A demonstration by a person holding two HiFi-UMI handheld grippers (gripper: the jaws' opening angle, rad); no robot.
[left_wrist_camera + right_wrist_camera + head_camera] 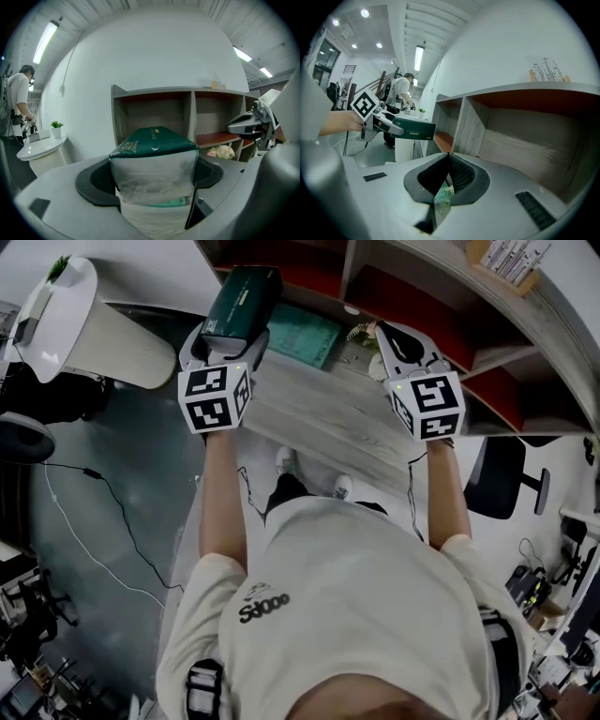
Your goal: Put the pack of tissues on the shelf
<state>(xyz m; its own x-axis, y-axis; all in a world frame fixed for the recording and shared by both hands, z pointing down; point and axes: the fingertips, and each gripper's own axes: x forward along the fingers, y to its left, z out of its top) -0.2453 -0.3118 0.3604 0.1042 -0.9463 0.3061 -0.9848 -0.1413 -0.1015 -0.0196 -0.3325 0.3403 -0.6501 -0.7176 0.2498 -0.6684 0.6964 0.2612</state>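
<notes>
Left gripper (pixel 225 341) is clamped on the pack of tissues (pixel 241 298): in the left gripper view the jaws press the clear-wrapped near end from both sides, and the dark green top runs away from the camera toward the shelf (pixel 191 112). The pack is carried in the air in front of the shelf's left end, level, not resting on any board; the right gripper view shows it from the side, out past the shelf's left wall. Right gripper (pixel 394 343) hovers in front of the shelf further right, facing a compartment with a red-brown ceiling. Its jaws are pressed together at the tips with nothing pinched, and a sliver of green shows in the gap lower down; cannot tell what it is. Shelf contents: pale flowers (pixel 220 151) sit in a lower compartment right of the divider, on a red-brown board. A flat teal package (pixel 305 334) lies on the pale wooden board (pixel 347 418) at the shelf's front, just beside the held pack. A small holder of sticks (pixel 546 72) stands on top of the shelf.
</notes>
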